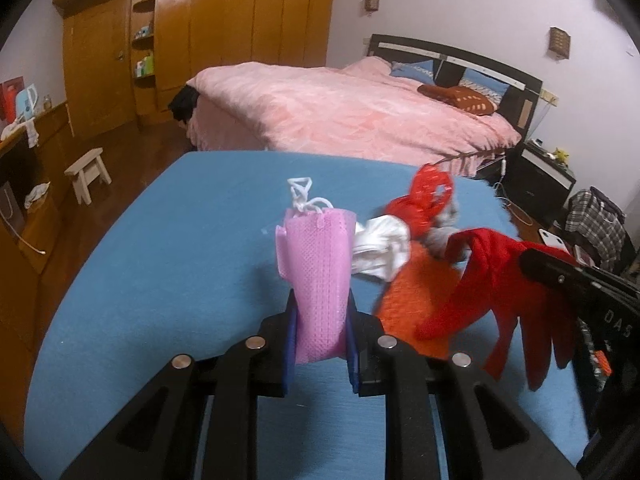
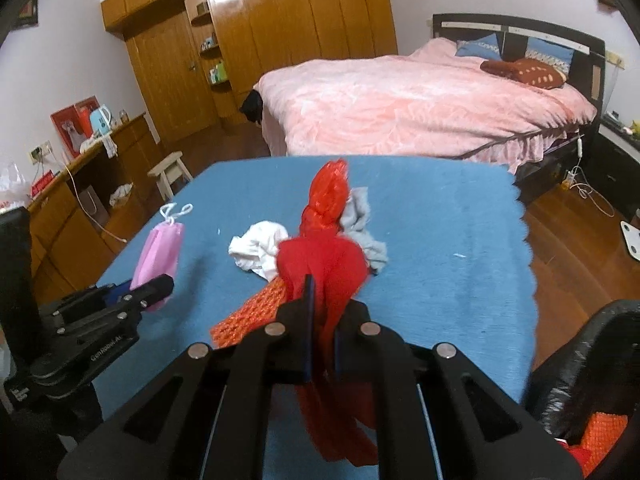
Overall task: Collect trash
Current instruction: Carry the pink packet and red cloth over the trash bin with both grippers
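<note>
Left tongs (image 1: 320,320) pinched on a pink mask (image 1: 316,276), held upright above the blue table (image 1: 160,260), white ear loops at its top. Just right of that mask and ahead of the left tongs, lying on the table: a white wad (image 1: 382,250), with orange netting (image 1: 416,304) nearer, partly under the red cloth. Past the wad, a red plastic bag (image 1: 430,192) standing up and a grey rag (image 2: 362,236) beside it, both straight ahead of the right tongs. Right tongs (image 2: 320,320) pressed together on a red cloth (image 2: 324,268), loose ends drooping below the fingers, clear of the table. Down at the right of the right tongs, off the table edge, a black bag (image 2: 580,368), open, with something orange and red showing inside. Far beyond both tongs, a pink bed (image 2: 420,100) and wooden wardrobe (image 2: 280,40).
</note>
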`<state>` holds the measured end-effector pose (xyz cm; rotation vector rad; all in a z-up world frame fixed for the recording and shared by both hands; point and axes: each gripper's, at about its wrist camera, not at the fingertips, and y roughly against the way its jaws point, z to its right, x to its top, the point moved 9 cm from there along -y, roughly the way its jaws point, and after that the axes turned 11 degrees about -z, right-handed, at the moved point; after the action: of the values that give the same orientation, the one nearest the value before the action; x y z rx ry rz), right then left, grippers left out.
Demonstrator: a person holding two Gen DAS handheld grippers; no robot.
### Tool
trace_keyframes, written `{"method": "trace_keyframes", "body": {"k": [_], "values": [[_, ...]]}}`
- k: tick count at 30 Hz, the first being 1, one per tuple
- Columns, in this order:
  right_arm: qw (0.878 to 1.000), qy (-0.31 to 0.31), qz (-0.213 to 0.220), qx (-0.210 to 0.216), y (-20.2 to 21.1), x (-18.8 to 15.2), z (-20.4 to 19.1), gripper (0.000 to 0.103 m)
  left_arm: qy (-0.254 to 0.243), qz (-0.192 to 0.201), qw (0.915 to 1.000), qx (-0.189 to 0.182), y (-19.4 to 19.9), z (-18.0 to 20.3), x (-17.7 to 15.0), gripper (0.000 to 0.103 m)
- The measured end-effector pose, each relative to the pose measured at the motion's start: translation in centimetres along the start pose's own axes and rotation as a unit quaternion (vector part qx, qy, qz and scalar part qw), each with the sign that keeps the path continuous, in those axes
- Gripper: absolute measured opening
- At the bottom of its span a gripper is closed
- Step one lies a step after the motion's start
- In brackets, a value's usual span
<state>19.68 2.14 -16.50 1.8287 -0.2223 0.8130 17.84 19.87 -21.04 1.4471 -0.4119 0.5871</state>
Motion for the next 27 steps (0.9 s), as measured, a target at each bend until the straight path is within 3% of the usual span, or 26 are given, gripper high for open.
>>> {"method": "trace_keyframes", "body": {"k": [15, 27], "values": [[0.999, -0.009, 0.041, -0.016, 7.4, -0.3, 3.0, 0.007, -0.054, 0.018, 0.9974, -0.044, 3.7, 8.2, 0.8, 0.020], [0.995, -0.042, 0.071, -0.059, 13.6, -2.3, 8.6, 0.007, -0.098, 0.033, 0.9906, -0.090, 6.3, 16.3, 1.1, 0.020]]}}
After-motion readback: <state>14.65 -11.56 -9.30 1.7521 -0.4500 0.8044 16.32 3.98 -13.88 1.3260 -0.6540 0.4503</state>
